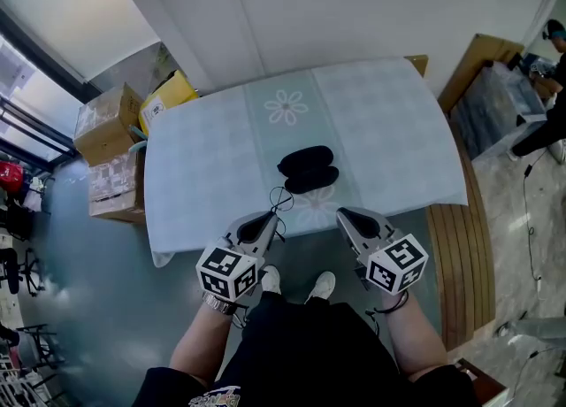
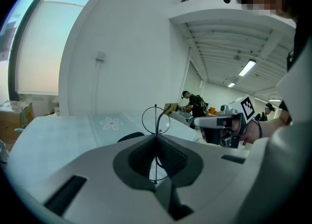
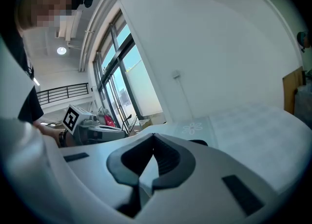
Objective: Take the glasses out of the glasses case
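Note:
The black glasses case (image 1: 308,169) lies open on the pale blue tablecloth (image 1: 203,166), in the middle of the table. My left gripper (image 1: 272,218) hovers at the table's near edge, shut on thin wire-framed glasses (image 1: 281,197). In the left gripper view a round lens (image 2: 156,119) sticks up from the closed jaws, with the case (image 2: 129,137) behind it. Just right of the case, my right gripper (image 1: 343,214) sits near the front edge, shut and empty. The right gripper view shows its jaws closed on nothing, with the case (image 3: 197,142) beyond them.
Cardboard boxes (image 1: 110,144) and a yellow box (image 1: 166,95) are stacked on the floor left of the table. A curved wooden bench (image 1: 464,246) runs along the right side. A person (image 1: 553,87) stands at the far right. The holder's shoes (image 1: 296,283) are below the table edge.

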{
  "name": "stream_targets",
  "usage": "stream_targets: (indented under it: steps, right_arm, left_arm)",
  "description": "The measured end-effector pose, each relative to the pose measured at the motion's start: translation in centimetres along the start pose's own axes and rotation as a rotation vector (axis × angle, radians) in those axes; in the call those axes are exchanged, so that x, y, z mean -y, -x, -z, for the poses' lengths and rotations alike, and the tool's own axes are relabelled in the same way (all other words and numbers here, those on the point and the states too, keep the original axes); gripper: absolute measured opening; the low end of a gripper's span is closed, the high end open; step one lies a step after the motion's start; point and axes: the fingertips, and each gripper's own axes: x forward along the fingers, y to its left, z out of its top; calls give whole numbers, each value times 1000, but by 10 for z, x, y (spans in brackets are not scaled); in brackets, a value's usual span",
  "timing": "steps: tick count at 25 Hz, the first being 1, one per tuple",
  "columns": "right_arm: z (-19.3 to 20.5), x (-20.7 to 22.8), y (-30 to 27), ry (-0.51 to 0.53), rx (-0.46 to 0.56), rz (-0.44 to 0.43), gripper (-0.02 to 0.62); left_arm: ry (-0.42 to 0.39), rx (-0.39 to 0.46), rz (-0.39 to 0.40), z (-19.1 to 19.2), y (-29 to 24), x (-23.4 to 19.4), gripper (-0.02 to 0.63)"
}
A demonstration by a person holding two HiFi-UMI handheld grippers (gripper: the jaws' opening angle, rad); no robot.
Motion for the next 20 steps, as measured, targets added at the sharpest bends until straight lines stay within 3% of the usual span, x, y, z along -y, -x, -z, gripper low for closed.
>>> stream_targets:
  steps: [20]
  right_arm:
    - [10, -57, -30, -18, 17, 149, 23]
  left_arm:
    - [-31, 10, 165, 0, 38, -34, 31]
